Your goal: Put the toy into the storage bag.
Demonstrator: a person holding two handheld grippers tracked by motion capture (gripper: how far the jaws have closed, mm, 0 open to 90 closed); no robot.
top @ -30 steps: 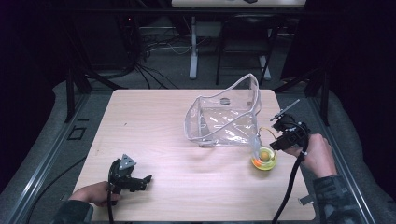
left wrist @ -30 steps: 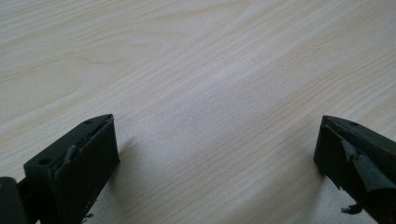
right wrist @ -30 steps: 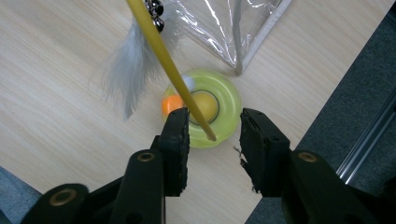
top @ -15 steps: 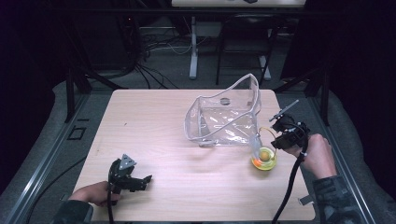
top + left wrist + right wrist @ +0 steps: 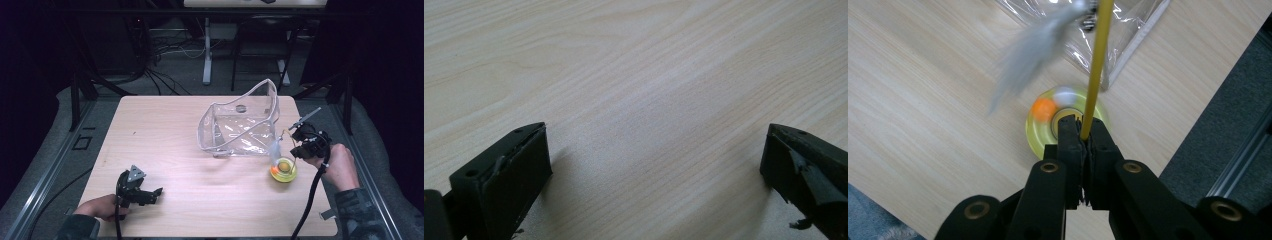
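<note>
Right tongs [image 5: 1083, 137] have just been closing and now clamp the yellow wand [image 5: 1096, 65] above its round toy base [image 5: 283, 170], beside the clear pouch [image 5: 240, 125]; I keep the left tongs [image 5: 150, 192] parted, idle on the table [image 5: 165, 130].

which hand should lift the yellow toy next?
Right. The right gripper is already shut on the toy's yellow stem, beside the clear bag. The left gripper sits open at the near-left table edge.
</note>
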